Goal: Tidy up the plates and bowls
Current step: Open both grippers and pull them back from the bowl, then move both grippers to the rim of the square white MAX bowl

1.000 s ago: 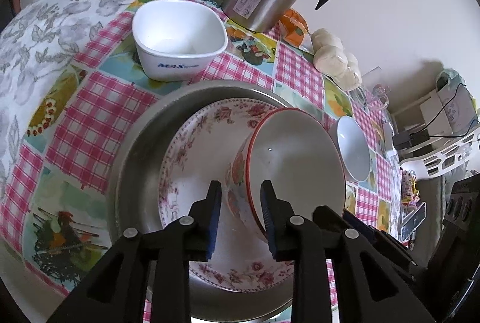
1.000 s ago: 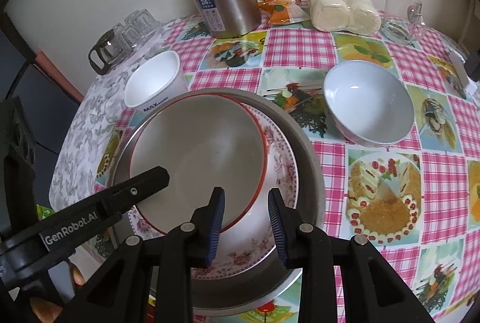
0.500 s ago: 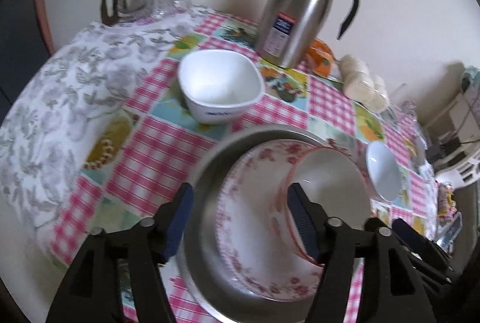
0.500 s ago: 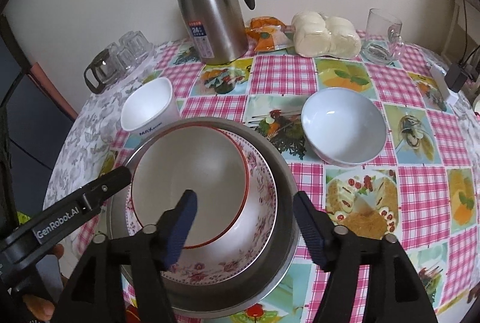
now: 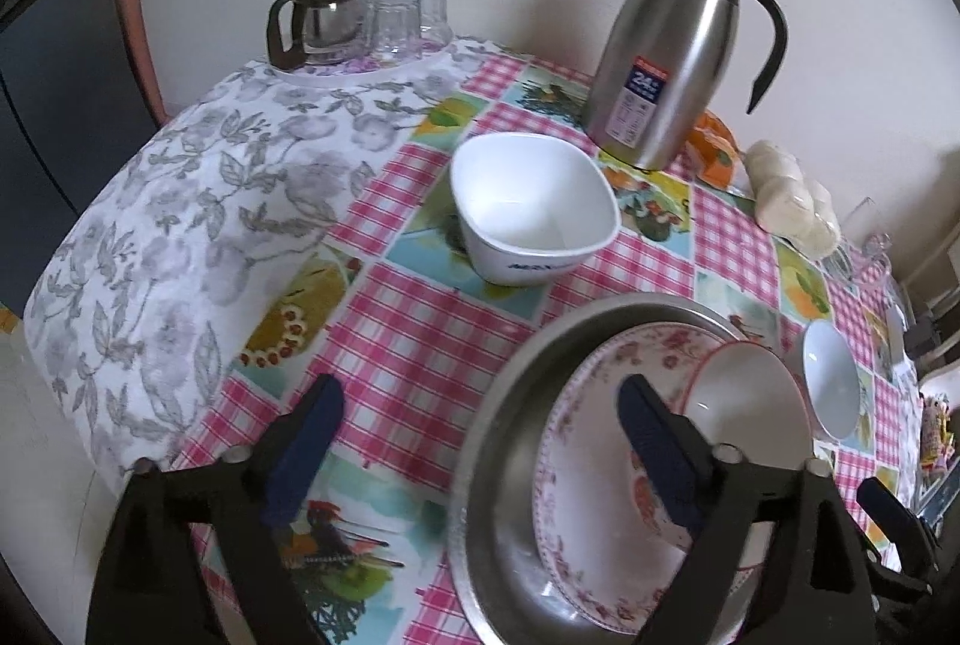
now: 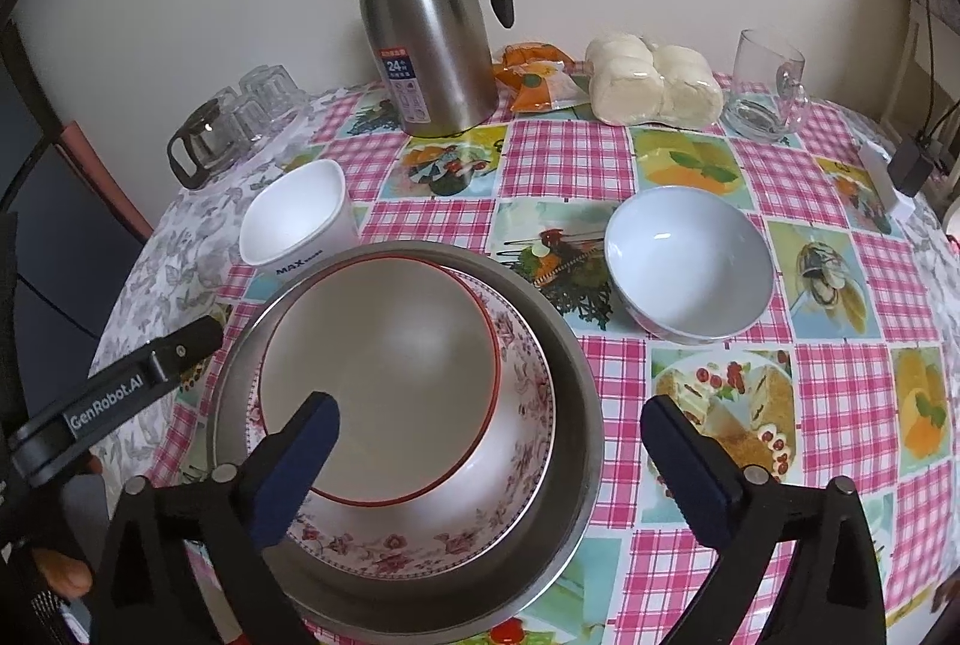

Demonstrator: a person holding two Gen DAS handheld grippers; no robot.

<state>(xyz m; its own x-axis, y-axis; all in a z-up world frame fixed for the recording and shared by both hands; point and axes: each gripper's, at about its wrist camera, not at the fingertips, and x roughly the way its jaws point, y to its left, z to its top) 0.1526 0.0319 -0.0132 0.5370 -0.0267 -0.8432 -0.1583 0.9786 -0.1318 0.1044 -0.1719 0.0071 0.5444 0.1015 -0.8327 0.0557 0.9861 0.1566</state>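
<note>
Both tongs apart, nothing held; two bowls left loose on the tablecloth.

The left gripper (image 5: 480,450) and right gripper (image 6: 489,456) hang spread over the steel basin (image 6: 576,363), bottom centre, holding a floral plate (image 6: 516,501) and red-rimmed bowl (image 6: 384,375). Risk: grabbing the glossy square white bowl (image 5: 534,207) or round white bowl (image 6: 690,264) by its rim could slip, or knock the thermos jug (image 6: 426,27).

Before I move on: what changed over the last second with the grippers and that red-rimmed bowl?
Both grippers, the left gripper and right gripper, opened wide, let go of the red-rimmed bowl and pulled back. The bowl now rests in the floral plate inside the steel basin. The square white bowl and round white bowl stayed put.
</note>
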